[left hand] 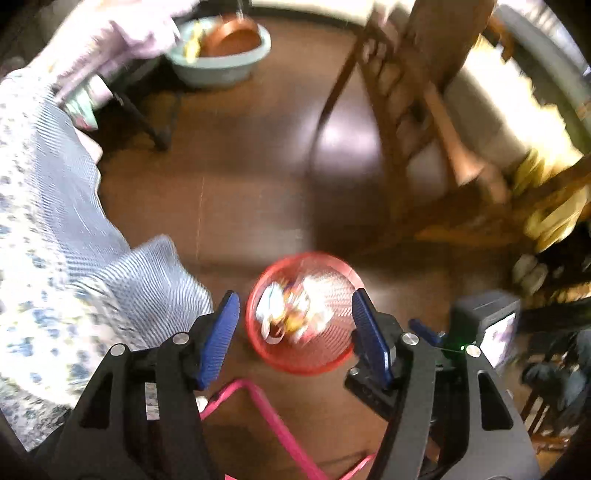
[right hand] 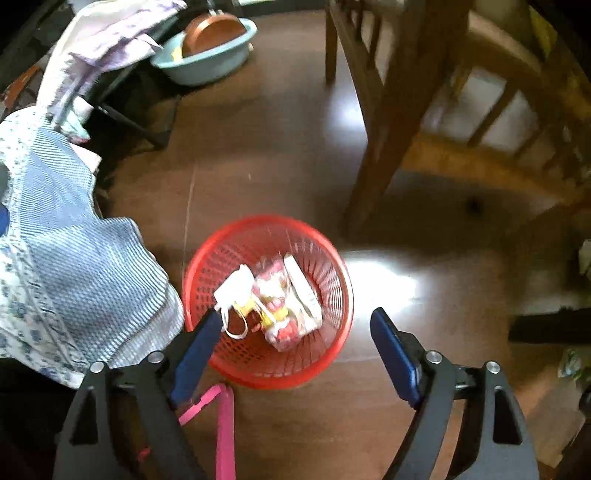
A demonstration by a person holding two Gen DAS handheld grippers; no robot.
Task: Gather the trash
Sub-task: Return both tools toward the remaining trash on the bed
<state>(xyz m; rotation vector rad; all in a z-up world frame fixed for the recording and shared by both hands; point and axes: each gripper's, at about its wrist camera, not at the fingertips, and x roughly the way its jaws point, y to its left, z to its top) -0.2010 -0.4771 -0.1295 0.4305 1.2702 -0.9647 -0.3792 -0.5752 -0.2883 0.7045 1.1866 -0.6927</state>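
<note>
A red mesh basket stands on the dark brown floor, holding the trash: crumpled white paper and red-and-yellow wrappers heaped at its bottom.

The left claw hangs above the basket with its blue fingers spread apart and nothing between them; in its view the basket shows through the gap, blurred. The right claw is also spread wide and empty, pointing down at the near side of the basket, its left finger over the near-left rim.

A blue-and-white striped cloth with flowered edging lies just left of the basket. A pink frame shows at the near edge, below the claws. Farther off on the left sits a pale teal basin with a copper-coloured pan in it. Wooden chair legs stand to the far right. In the left view, the right claw's camera body with a small screen sits at the right.
</note>
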